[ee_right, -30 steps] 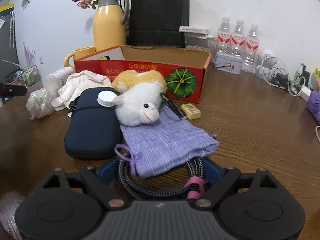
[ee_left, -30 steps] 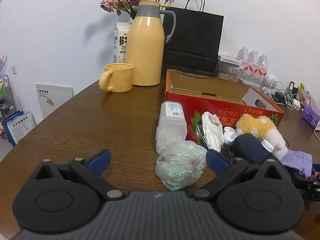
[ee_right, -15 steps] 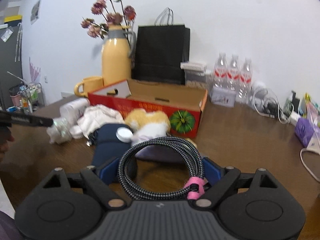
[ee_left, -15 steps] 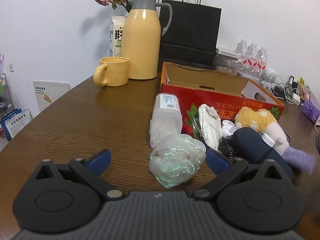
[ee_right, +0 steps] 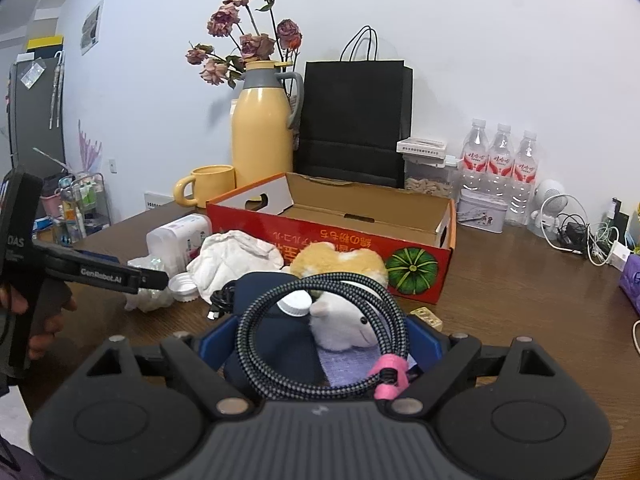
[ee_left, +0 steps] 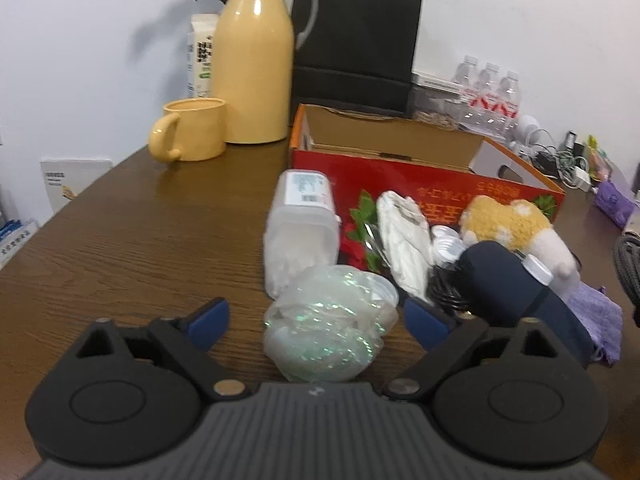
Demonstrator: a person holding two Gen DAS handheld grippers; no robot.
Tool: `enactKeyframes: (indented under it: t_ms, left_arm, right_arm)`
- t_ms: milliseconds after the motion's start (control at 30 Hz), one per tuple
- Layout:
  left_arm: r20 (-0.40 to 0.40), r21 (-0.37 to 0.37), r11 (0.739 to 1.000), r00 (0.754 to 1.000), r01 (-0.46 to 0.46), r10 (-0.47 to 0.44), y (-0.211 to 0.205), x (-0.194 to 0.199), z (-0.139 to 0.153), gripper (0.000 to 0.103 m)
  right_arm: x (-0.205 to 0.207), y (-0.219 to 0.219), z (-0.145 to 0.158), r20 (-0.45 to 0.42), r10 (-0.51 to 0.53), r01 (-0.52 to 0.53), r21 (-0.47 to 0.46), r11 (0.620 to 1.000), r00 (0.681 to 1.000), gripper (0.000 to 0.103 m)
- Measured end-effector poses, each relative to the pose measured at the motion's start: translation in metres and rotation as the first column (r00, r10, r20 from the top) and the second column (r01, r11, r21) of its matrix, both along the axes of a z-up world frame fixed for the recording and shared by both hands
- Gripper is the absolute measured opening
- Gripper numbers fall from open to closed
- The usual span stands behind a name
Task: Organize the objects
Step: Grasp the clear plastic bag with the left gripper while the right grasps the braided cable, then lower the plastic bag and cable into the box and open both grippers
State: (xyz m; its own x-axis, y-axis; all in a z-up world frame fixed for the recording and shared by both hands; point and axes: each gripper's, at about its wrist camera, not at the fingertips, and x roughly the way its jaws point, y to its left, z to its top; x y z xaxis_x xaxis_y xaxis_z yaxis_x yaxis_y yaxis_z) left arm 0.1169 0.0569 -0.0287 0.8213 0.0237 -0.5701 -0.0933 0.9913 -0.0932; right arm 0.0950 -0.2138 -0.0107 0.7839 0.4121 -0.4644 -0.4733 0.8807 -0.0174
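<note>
A crumpled iridescent plastic bag (ee_left: 324,332) lies on the brown table between the blue pads of my left gripper (ee_left: 316,320). Its jaws are closing, and neither pad presses the bag. My right gripper (ee_right: 320,332) is shut on a coiled black-and-white braided cable (ee_right: 256,344) with a pink tie, held above the table. Below it lie a navy pouch (ee_right: 280,344), a yellow-and-white plush toy (ee_right: 340,260) and a purple cloth (ee_left: 592,312). Behind them stands an open red cardboard box (ee_right: 332,240), empty inside. A clear plastic container (ee_left: 300,224) and a white cloth (ee_left: 404,236) lie beside the bag.
A yellow jug (ee_left: 252,60), a yellow mug (ee_left: 192,132) and a black paper bag (ee_left: 356,40) stand at the back. Water bottles (ee_right: 500,172), a tin and tangled chargers (ee_right: 580,236) fill the right. A person's hand (ee_right: 44,320) holds the left gripper's handle. Bare wood lies at the left.
My right gripper has risen with the cable, lifting it off the purple cloth. The left gripper has moved closer to the plastic bag and its jaws have narrowed a little.
</note>
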Motion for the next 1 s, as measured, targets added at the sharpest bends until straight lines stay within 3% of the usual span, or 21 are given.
enactKeyframes:
  t_ms: [67,167,333,567,800,1000]
  left_arm:
    - [-0.012,-0.005,1.0,1.0,0.004,-0.004,0.0,0.001,-0.002,0.065]
    - [-0.013,-0.01,1.0,1.0,0.001,-0.001,0.001,-0.002,-0.003,0.054]
    - [0.024,-0.002,1.0,1.0,-0.001,0.001,0.003,-0.014,0.005,0.05]
    - [0.139,0.042,0.999,0.99,0.012,-0.018,0.001,-0.016,0.035,0.05]
    - [0.279,0.058,0.998,0.959,0.028,-0.043,-0.016,0.011,0.074,0.05]
    - [0.349,0.031,0.999,0.937,0.015,-0.025,-0.035,0.056,0.104,0.05]
  right_arm:
    - [0.002,0.001,-0.001,-0.005,-0.003,0.003,0.001,1.0,1.0,0.088]
    - [0.003,0.002,-0.003,-0.009,-0.008,0.008,0.002,1.0,1.0,0.088]
    - [0.008,0.0,-0.005,-0.014,-0.019,0.019,-0.003,1.0,1.0,0.088]
    - [0.019,-0.001,-0.001,0.011,-0.042,0.042,-0.001,0.999,0.999,0.088]
    - [0.047,0.009,0.021,0.083,-0.061,0.059,0.021,0.998,0.995,0.088]
    - [0.093,0.027,0.05,0.14,-0.085,0.076,0.064,0.995,0.987,0.088]
